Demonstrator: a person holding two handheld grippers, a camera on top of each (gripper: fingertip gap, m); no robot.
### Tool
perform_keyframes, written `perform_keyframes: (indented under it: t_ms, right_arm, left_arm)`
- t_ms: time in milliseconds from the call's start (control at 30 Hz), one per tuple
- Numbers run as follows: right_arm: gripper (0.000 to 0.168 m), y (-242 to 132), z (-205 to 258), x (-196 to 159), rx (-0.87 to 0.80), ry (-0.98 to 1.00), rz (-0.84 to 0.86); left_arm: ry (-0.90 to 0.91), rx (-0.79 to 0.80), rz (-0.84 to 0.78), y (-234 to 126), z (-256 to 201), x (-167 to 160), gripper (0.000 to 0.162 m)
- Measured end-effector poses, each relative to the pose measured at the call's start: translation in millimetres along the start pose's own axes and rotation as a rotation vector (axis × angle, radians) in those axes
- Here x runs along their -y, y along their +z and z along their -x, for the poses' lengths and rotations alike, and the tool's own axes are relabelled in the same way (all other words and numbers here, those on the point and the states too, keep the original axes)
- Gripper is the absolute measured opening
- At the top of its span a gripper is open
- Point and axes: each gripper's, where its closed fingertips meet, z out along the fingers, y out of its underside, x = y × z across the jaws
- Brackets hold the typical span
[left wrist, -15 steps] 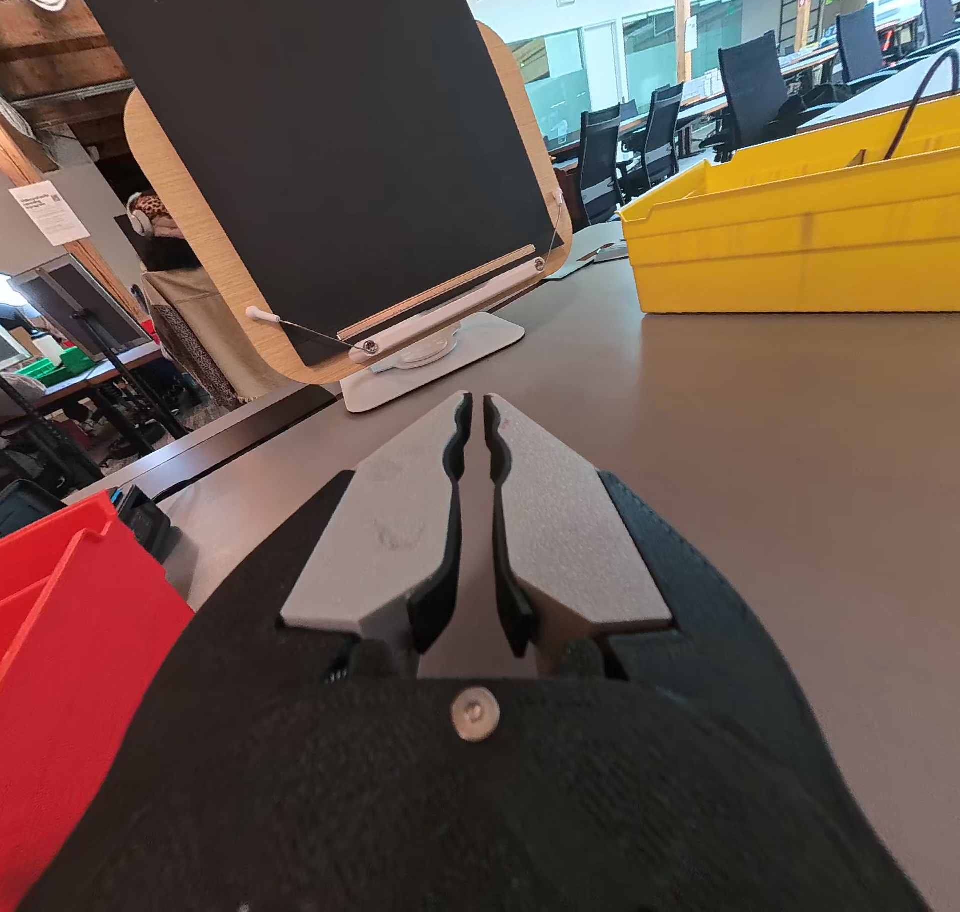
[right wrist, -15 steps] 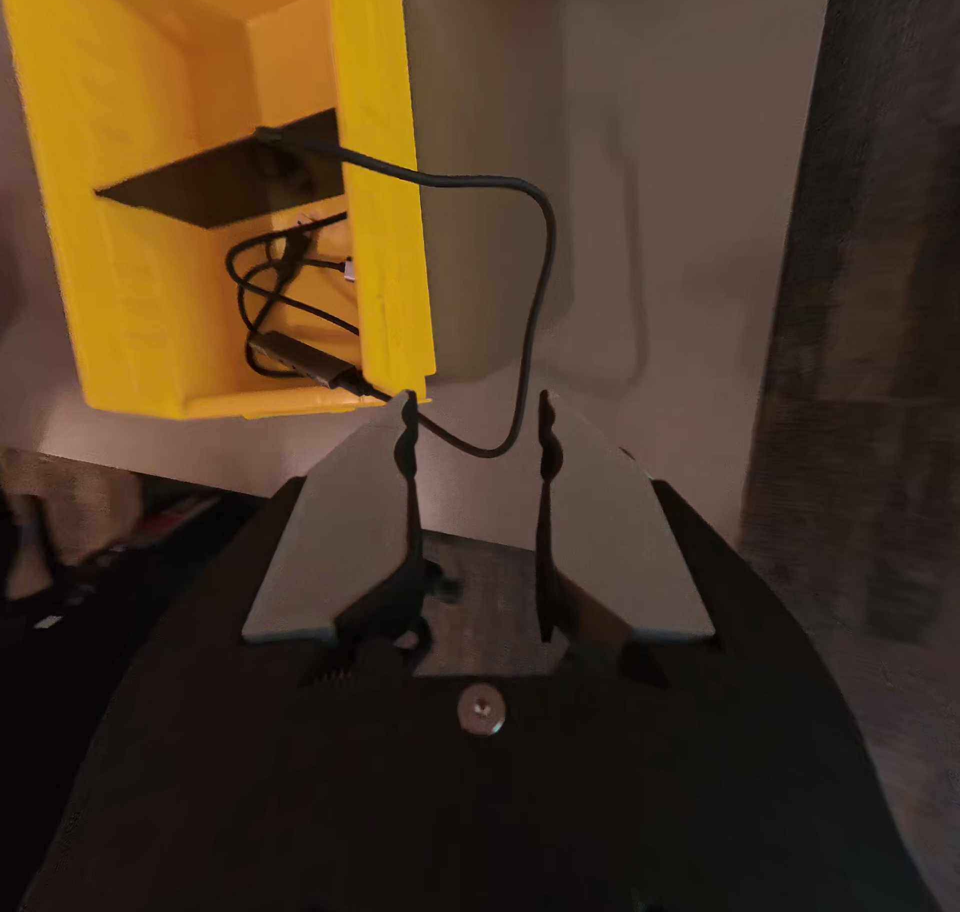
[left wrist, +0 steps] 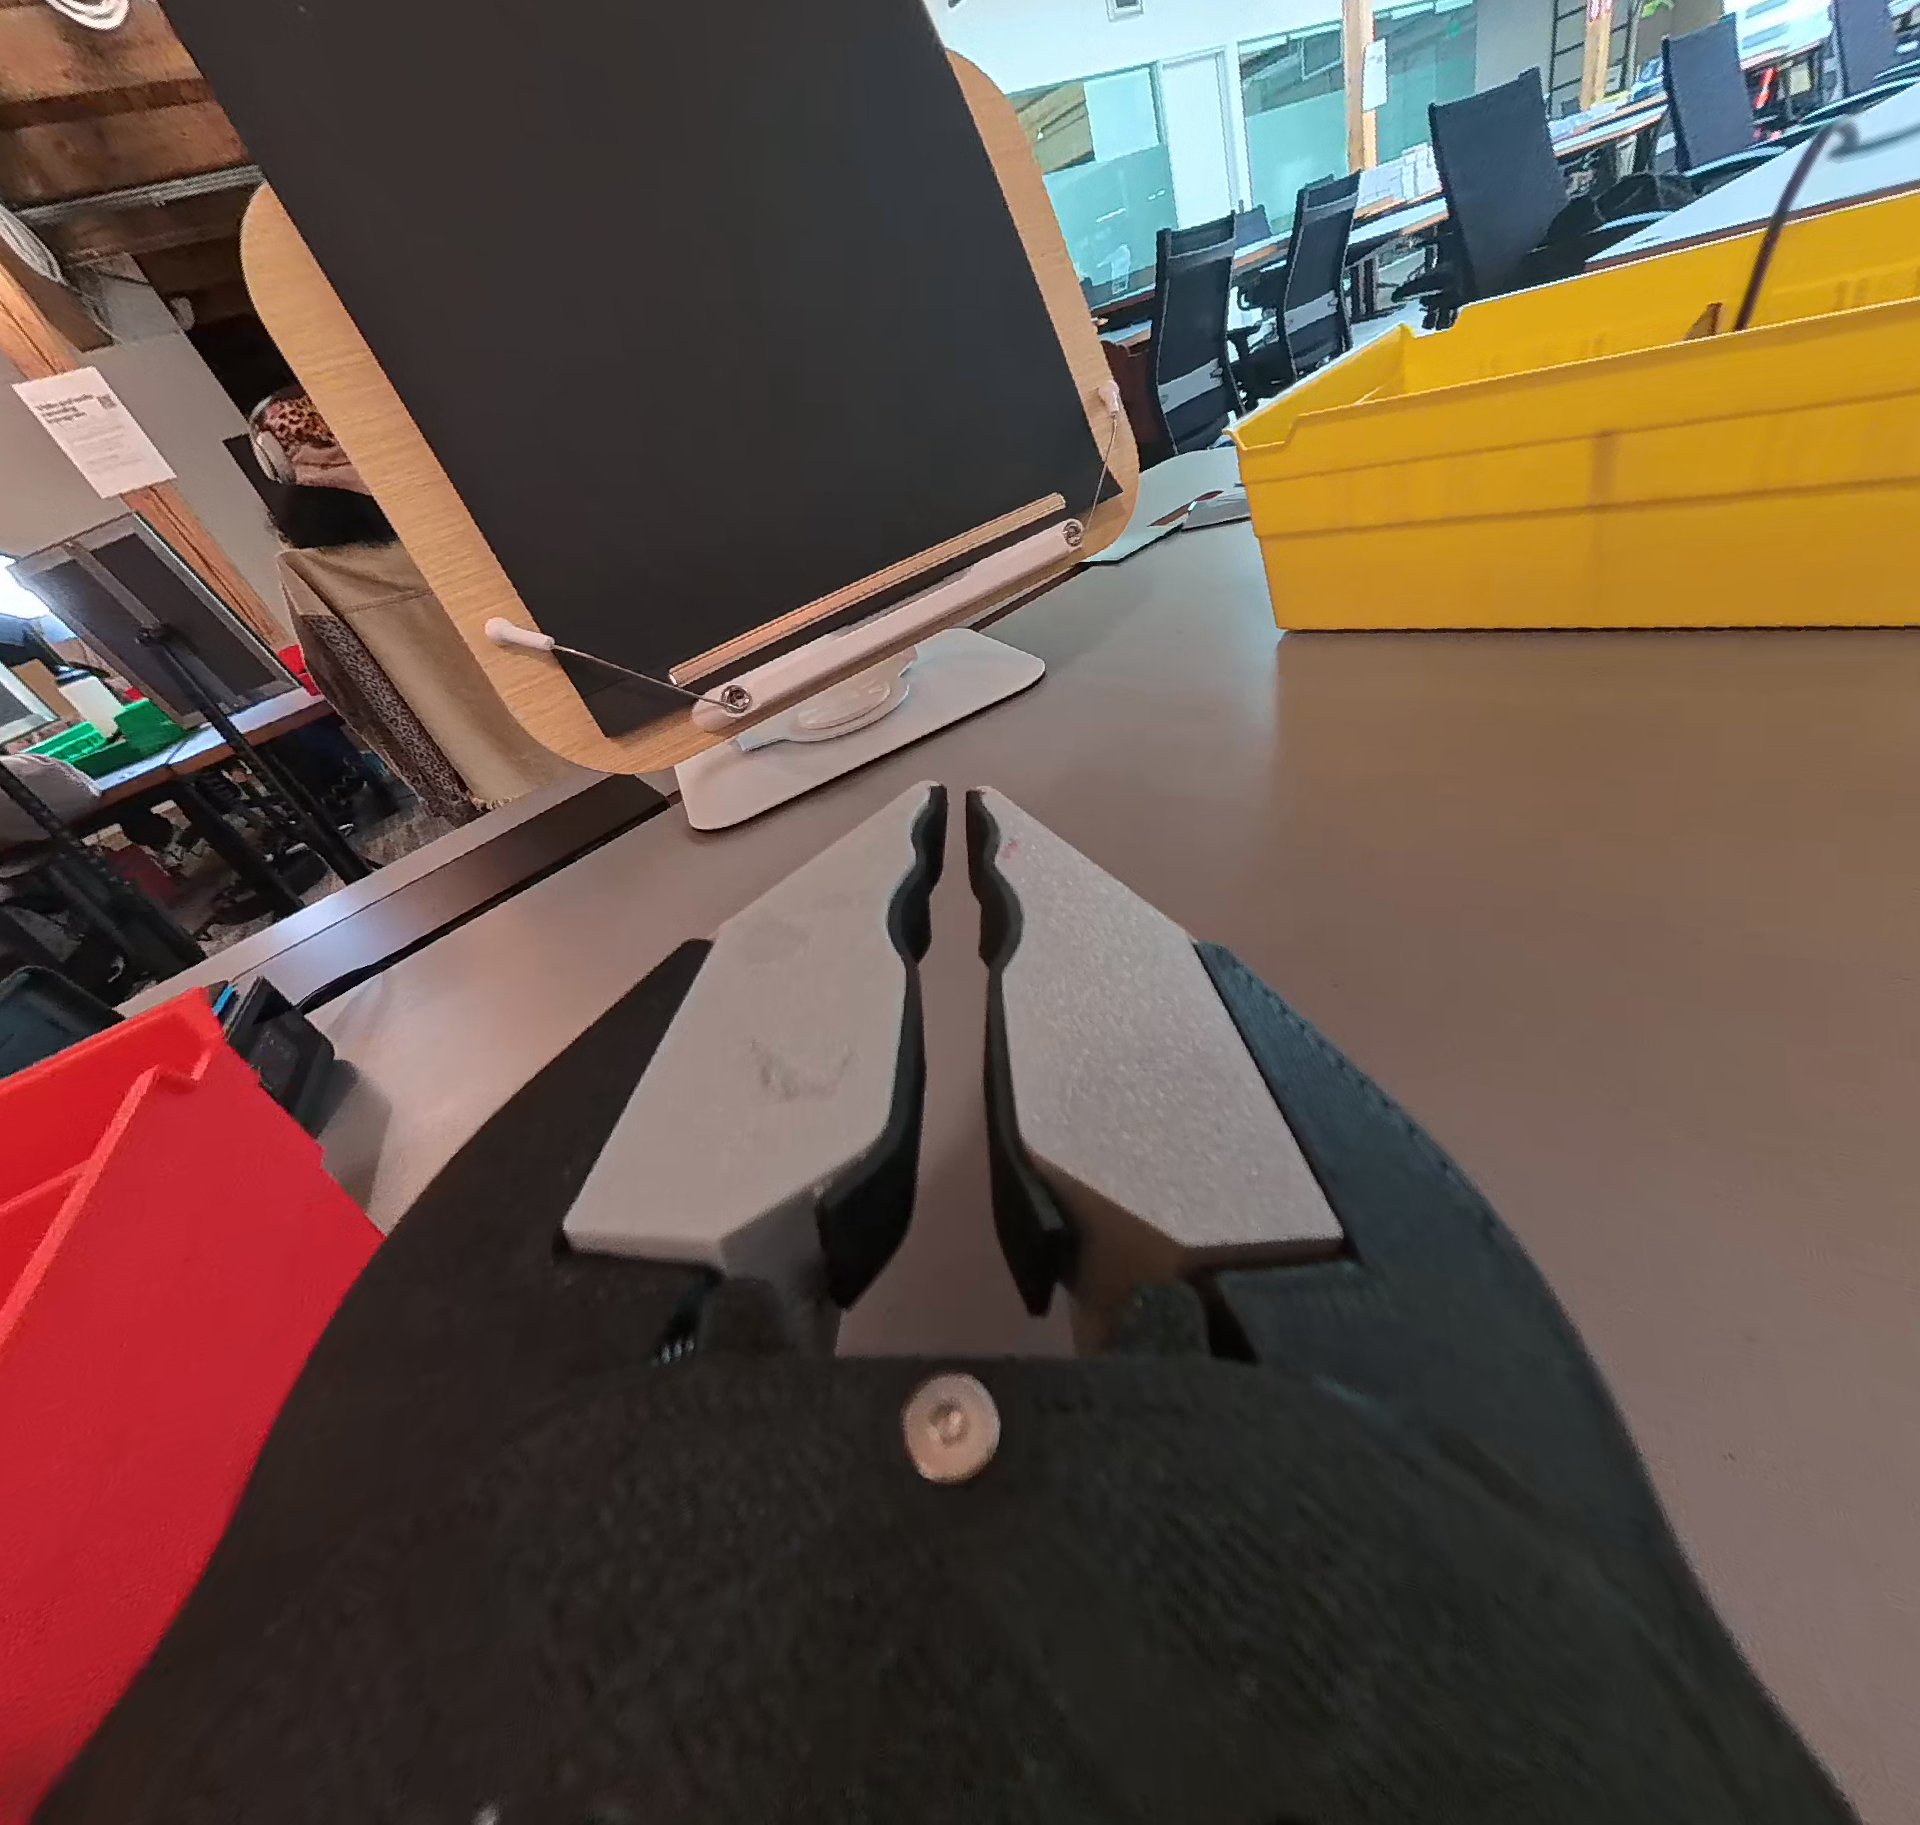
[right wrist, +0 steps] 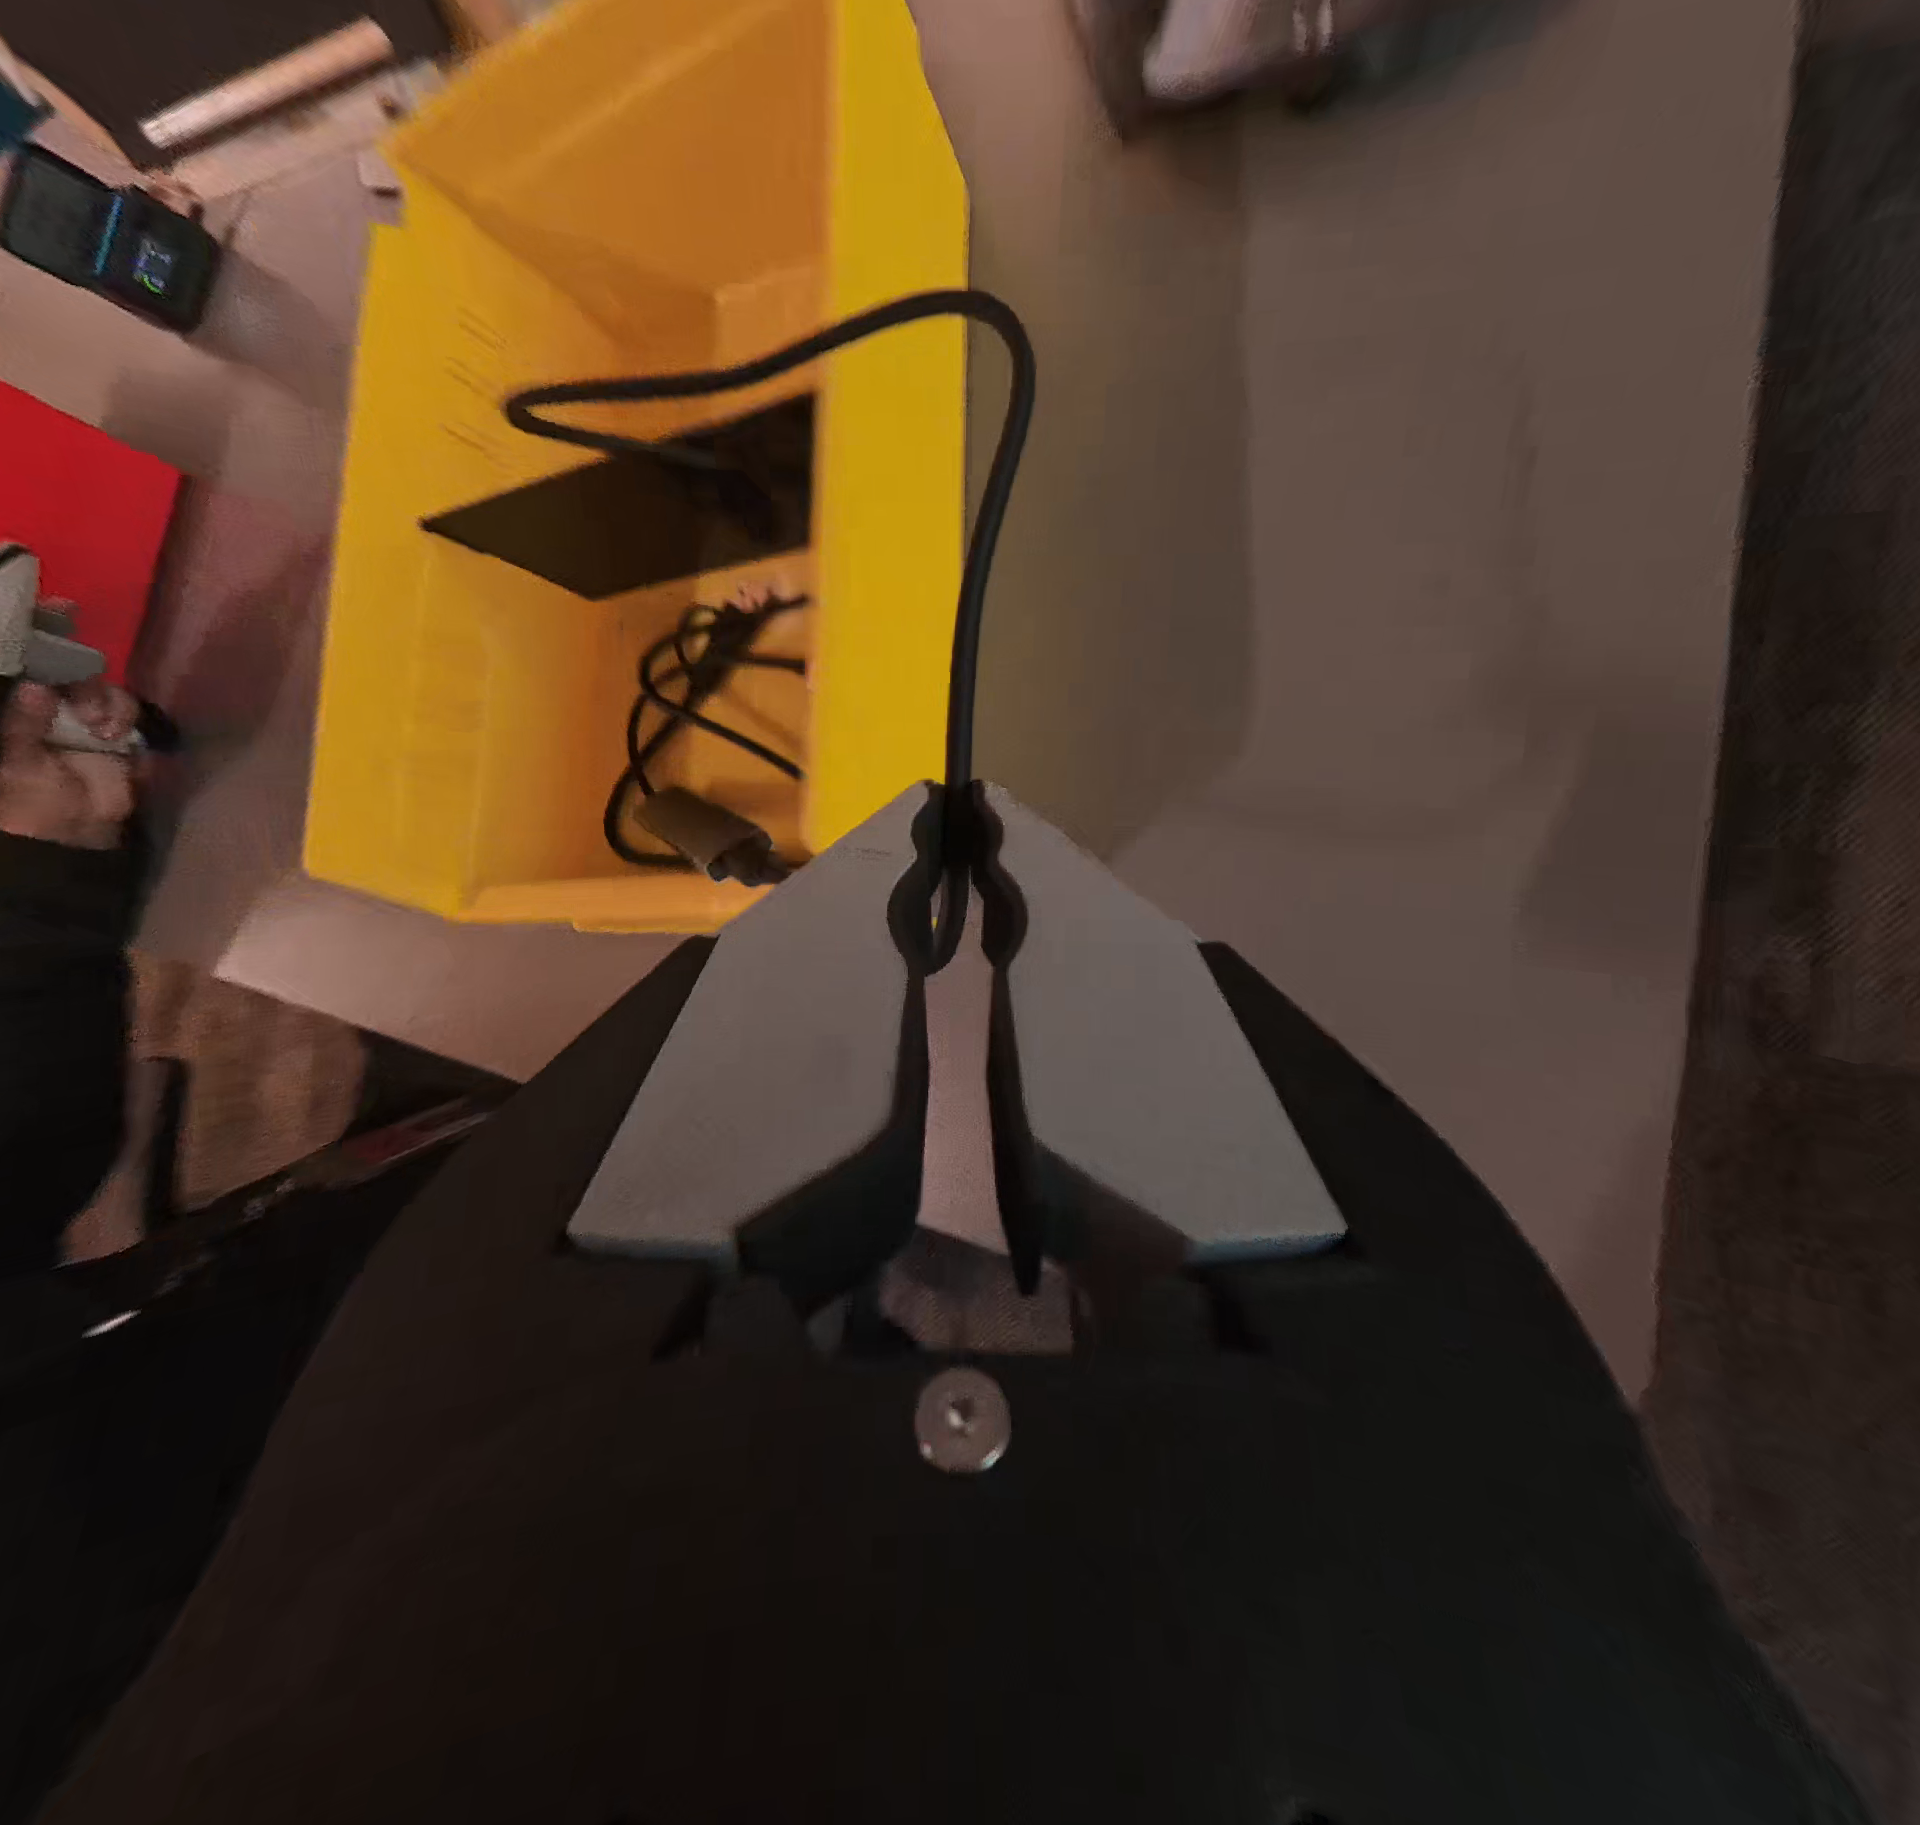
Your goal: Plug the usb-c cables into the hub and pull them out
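Where the thin black usb-c cable (right wrist: 982,570) rises out of the yellow plastic bin (right wrist: 436,695), I see it loop up over the bin's near wall and drop straight into my right gripper (right wrist: 954,796), whose grey fingertips are pinched together on it with the cord running down the narrow slot between them. Its far end trails back to the black divider panel (right wrist: 634,518) standing across the bin. Below that panel, on the bin floor, lies a tangle of more black cables (right wrist: 696,695) with a dark, oblong plug-like body (right wrist: 696,830) at the near end; the blur is too heavy for me to say whether that is the hub. The bin sits on a grey tabletop (right wrist: 1403,528), with a small dark device with a lit screen (right wrist: 104,243) off to its left.

My left gripper (left wrist: 956,804) hangs low over the same grey table, holding nothing, its tips drawn nearly together with only a thin slit left. Ahead of it stands a wooden tilted board with a black face on a white base (left wrist: 644,321); a red plastic bin (left wrist: 135,1256) is at its left, the yellow bin well off to the right.
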Motion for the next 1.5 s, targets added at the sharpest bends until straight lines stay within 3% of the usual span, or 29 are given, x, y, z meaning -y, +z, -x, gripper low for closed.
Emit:
perform_keyframes:
  t_ms: [133,233,367,500,600,767,1000,1233,1500]
  right_arm:
    - [0.000,-8.0,84.7,43.5,-0.060,-0.423,-0.091]
    - [0.000,24.5,116.7,30.7,-0.116,-0.642,0.091]
    - [0.001,79.5,70.7,-0.2,-0.344,-0.723,0.445]
    - [0.000,115.8,55.3,-6.7,-0.418,-0.782,0.549]
    - [0.000,119.6,53.6,-8.7,-0.491,-0.865,0.650]
    - [0.003,114.9,52.3,-13.8,-0.642,-1.202,0.864]
    - [0.025,92.6,48.6,-13.8,-0.710,-1.245,1.042]
    - [0.052,77.3,65.0,6.9,-0.635,-1.193,0.820]
    - [0.049,47.0,83.5,50.0,-0.523,-0.985,0.411]
  left_arm:
    - [0.006,-0.001,0.005,1.1,-0.5,-0.5,0.001]
    - [0.014,-0.001,0.004,1.1,-1.3,-0.4,0.001]
    - [0.004,0.003,0.000,0.0,0.6,-0.2,0.001]
    - [-0.003,0.005,-0.001,-0.2,1.7,-0.2,0.000]
    - [0.003,0.002,0.002,0.2,0.7,-0.5,0.000]
    - [0.010,0.003,0.005,0.5,-0.1,-0.8,0.000]
    - [-0.008,0.005,0.004,0.1,1.9,-0.8,0.000]
    - [-0.012,0.003,0.007,0.0,1.9,-1.2,0.001]
    - [-0.006,0.000,0.005,-0.1,0.3,-0.7,0.000]
